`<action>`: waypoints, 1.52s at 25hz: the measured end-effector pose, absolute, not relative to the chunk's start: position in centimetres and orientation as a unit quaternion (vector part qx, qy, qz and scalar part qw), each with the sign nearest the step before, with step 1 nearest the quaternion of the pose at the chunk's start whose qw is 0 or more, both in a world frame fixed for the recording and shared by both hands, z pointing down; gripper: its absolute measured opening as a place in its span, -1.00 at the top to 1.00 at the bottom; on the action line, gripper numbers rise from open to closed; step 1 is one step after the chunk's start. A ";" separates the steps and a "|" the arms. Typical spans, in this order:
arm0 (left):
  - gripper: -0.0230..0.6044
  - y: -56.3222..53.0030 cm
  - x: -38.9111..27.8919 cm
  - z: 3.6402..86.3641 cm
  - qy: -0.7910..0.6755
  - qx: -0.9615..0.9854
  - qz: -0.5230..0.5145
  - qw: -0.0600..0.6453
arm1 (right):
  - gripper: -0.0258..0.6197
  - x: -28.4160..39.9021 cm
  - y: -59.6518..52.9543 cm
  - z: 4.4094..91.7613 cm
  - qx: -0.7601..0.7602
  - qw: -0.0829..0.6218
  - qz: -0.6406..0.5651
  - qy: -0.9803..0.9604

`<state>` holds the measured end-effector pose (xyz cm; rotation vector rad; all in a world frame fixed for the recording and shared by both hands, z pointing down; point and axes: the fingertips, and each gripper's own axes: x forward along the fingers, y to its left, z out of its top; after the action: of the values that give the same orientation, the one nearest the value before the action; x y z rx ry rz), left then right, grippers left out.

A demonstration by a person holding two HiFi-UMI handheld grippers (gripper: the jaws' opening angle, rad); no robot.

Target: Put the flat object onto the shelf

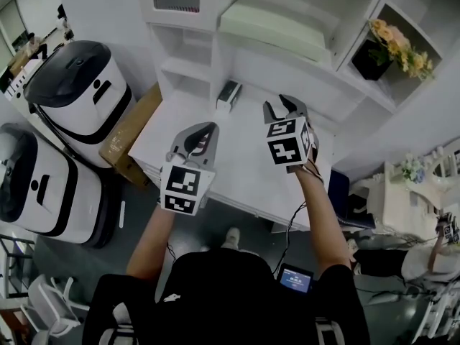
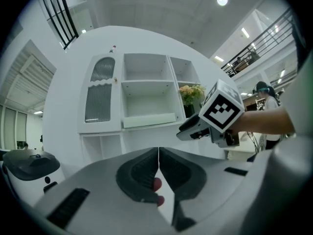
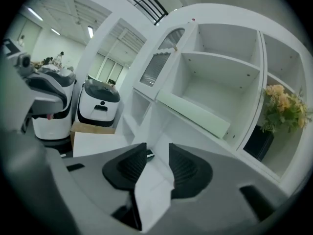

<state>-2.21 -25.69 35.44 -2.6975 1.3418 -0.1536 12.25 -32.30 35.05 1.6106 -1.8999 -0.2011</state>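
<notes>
A white bench (image 1: 237, 171) fronts a white shelf (image 1: 323, 67). The right claw (image 1: 285, 108) hangs over the bench, jaws narrowly apart and empty; the left claw (image 1: 198, 139) is closed, empty. The flat board (image 1: 277, 24), pale green, smooth and slab-like, already lies on the shelf. It is up-frame from the right claw, the nearer one, with its long axis along the shelf's front edge.

Open robotics lab hall, white robots (image 1: 75, 85), mock-home shelf unit (image 2: 146, 81), mezzanine railing (image 2: 259, 45) overhead
</notes>
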 end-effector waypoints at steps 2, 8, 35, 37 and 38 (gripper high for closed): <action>0.91 -25.0 -2.5 35.5 0.442 -0.893 -0.053 0.062 | 0.52 12.0 -31.4 35.6 0.612 0.305 -0.064 -0.727; 0.91 -23.0 -3.5 36.0 0.437 -0.896 -0.055 0.059 | 0.67 10.3 -28.2 36.7 0.612 0.261 -0.035 -0.745; 0.91 -18.2 -3.1 39.3 0.418 -0.905 -0.068 0.032 | 0.92 8.4 -19.8 39.7 0.604 0.186 -0.006 -0.775; 0.91 -18.0 -2.8 39.5 0.418 -0.906 -0.069 0.027 | 0.92 8.8 -19.5 39.3 0.603 0.178 -0.010 -0.778; 0.91 -17.9 -2.6 39.5 0.417 -0.906 -0.069 0.024 | 0.92 8.9 -19.3 39.1 0.602 0.174 -0.013 -0.779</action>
<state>-2.57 -17.86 39.53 -2.8022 1.2909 -0.2145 8.91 -19.30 39.15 1.7059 -2.2093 -0.0369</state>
